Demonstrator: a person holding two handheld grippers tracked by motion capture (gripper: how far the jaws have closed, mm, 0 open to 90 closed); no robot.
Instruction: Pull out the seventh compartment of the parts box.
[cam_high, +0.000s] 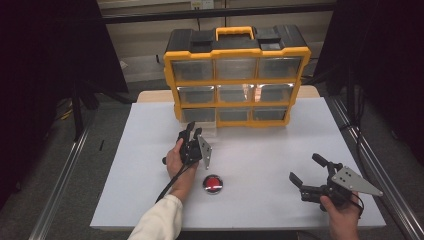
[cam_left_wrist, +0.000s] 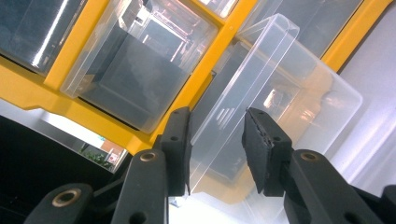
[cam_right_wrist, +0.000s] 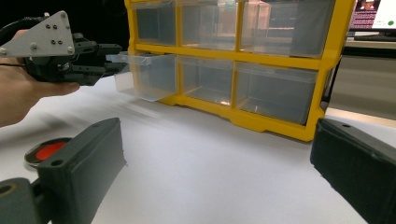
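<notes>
Left claw (cam_left_wrist: 217, 140): clamps the clear drawer (cam_left_wrist: 261, 102) front lip.
Right claw (cam_right_wrist: 219, 172): gapes, idle.
Pull: draw straight out of organizer (cam_high: 235, 75).

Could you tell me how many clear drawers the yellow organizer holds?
9, in three rows of three: top row, middle row, bottom row. The bottom-left drawer is pulled partly out, between the left gripper's fingers.
</notes>
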